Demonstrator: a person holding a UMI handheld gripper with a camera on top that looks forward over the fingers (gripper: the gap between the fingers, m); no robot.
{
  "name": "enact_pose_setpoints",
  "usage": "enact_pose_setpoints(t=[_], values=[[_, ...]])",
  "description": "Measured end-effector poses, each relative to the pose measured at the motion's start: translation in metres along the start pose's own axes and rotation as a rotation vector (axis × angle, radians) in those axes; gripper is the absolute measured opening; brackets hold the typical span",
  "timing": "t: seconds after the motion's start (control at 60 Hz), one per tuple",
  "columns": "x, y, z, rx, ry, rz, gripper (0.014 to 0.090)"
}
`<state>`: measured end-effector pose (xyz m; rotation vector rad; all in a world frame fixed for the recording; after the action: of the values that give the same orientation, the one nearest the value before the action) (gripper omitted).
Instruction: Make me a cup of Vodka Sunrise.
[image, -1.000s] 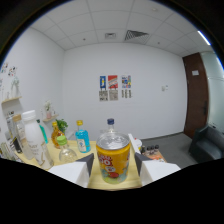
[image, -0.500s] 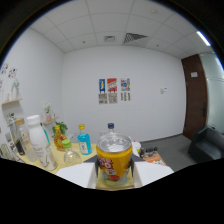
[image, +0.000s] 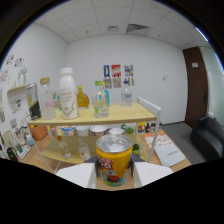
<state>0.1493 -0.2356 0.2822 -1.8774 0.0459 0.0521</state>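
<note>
A yellow can (image: 114, 165) of what appears to be orange drink sits clamped between the two white fingers (image: 75, 175) of the hand-held gripper (image: 114, 176), carried upright in front of a two-level wooden shelf (image: 125, 115) in a white-walled office. Both fingers press on the can's lower body, one on each flank, and its silver lid faces up; whether the tab has been pulled cannot be told. Beyond the can, the shelf's upper board carries a white bottle (image: 68, 93), a clear bottle with a green label (image: 100, 99), a round amber bottle (image: 82, 97) and a small water bottle (image: 126, 93); the lower level holds a row of cups (image: 98, 131).

The can is judged a thin-walled metal container: stiff enough when full, easily dented if squeezed hard, and smooth enough to slide under a loose hold. If full, it carries real weight for its size, with liquid that will shift when tipped. The mid-to-lower wall looks the soundest place to hold, where the fingers sit now, well below the rim, keeping the lid clear for pouring and the can's weight close to the grip.
</note>
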Motion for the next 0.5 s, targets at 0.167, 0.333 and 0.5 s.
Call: enact_pose_setpoints(t=[0.167, 0.333, 0.5], values=[[-0.017, 0.068, 0.02, -0.089, 0.028, -0.068, 0.0505], [-0.021, 0.087, 0.038, -0.114, 0.095, -0.321, 0.0502], [-0.018, 0.083, 0.05, -0.114, 0.182, -0.676, 0.0503]])
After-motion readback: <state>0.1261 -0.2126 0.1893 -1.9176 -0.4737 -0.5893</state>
